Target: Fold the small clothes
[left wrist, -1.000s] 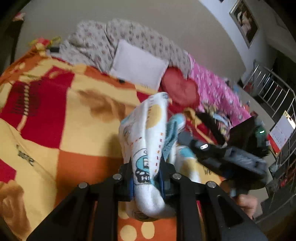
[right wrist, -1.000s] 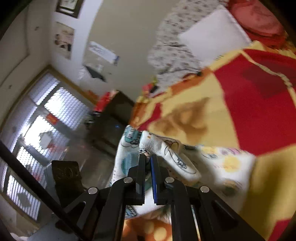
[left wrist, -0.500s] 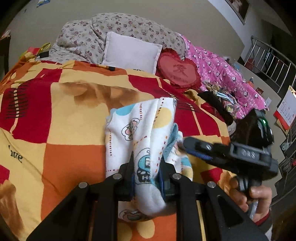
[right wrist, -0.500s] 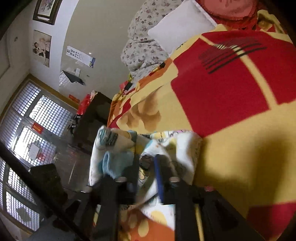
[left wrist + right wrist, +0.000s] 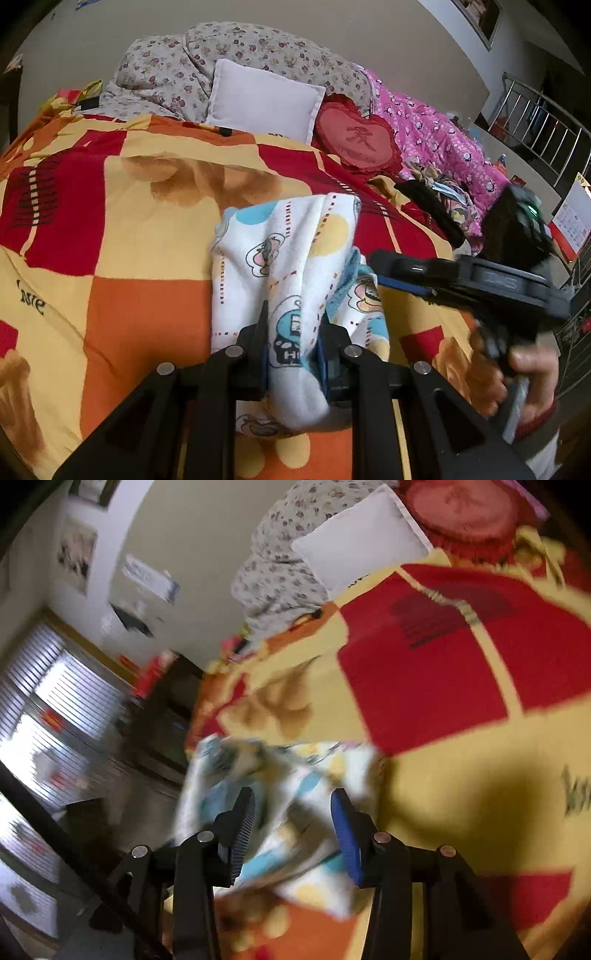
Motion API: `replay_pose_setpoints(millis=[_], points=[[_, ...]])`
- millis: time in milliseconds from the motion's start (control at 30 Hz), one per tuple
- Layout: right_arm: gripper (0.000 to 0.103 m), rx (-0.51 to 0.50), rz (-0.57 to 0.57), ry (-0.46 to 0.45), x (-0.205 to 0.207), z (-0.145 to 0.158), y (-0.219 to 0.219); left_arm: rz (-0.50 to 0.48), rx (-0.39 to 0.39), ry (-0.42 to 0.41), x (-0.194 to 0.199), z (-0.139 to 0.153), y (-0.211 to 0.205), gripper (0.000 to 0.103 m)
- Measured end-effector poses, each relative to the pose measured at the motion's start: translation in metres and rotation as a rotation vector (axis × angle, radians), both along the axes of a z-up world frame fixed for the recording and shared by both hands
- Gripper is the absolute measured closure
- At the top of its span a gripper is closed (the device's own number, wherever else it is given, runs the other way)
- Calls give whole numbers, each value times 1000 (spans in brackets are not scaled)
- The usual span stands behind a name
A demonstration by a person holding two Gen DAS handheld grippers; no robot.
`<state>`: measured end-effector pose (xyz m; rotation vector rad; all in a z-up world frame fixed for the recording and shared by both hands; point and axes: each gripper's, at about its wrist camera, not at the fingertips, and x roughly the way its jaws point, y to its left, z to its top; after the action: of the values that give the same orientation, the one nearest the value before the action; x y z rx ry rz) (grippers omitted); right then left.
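Two wrist views cover my working surface, a bed spread with a checked blanket (image 5: 147, 221) in red, yellow and orange. At its head I see a floral quilt (image 5: 236, 62) heaped against the wall, with a white pillow (image 5: 264, 99) leaning on it and a red heart-shaped cushion (image 5: 360, 138) just beside the pillow. A pink patterned quilt (image 5: 439, 133) runs along the far side, and a pile of dark and mixed clothes (image 5: 439, 206) lies near it. Metal railings (image 5: 546, 122) stand beyond the bed; the right wrist view, which is blurred, shows bright barred windows (image 5: 40, 709) and papers on the wall.

My left gripper (image 5: 291, 347) is clenched on the small garment (image 5: 288, 266), a white piece printed with cartoon figures, yellow and blue dots and a blue trim. A bunched fold passes between the fingers and bulges out behind them, while the rest spreads forward and lies on the blanket.

My right gripper (image 5: 293, 823) stands with its jaws wide apart, grasping nothing; the garment lies crumpled between and under its blue-padded fingers (image 5: 345, 834). In the left wrist view it hovers at the garment's right edge, its handle gripped by the right hand (image 5: 524, 373).
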<state>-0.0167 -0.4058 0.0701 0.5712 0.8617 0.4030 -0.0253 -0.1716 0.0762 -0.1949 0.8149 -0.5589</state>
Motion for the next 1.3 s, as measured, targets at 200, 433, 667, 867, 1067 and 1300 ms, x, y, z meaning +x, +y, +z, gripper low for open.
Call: replay_pose_setpoints(millis=[200, 433, 667, 867, 1067, 1300], points=[[67, -77, 183, 84, 34, -23, 29, 5, -21, 10, 0, -3, 7, 84], [94, -143, 229, -15, 45, -8, 53, 13, -44, -17, -4, 2, 6, 84], [94, -44, 218, -32, 81, -24, 60, 15, 5, -3, 1, -9, -15, 84], [94, 101, 143, 20, 81, -50, 26, -21, 50, -13, 1, -17, -44, 84], [58, 139, -77, 28, 52, -28, -31, -46, 93, -25, -1, -23, -62, 78], [32, 28, 29, -31, 11, 14, 0, -46, 107, -51, -10, -25, -67, 70]])
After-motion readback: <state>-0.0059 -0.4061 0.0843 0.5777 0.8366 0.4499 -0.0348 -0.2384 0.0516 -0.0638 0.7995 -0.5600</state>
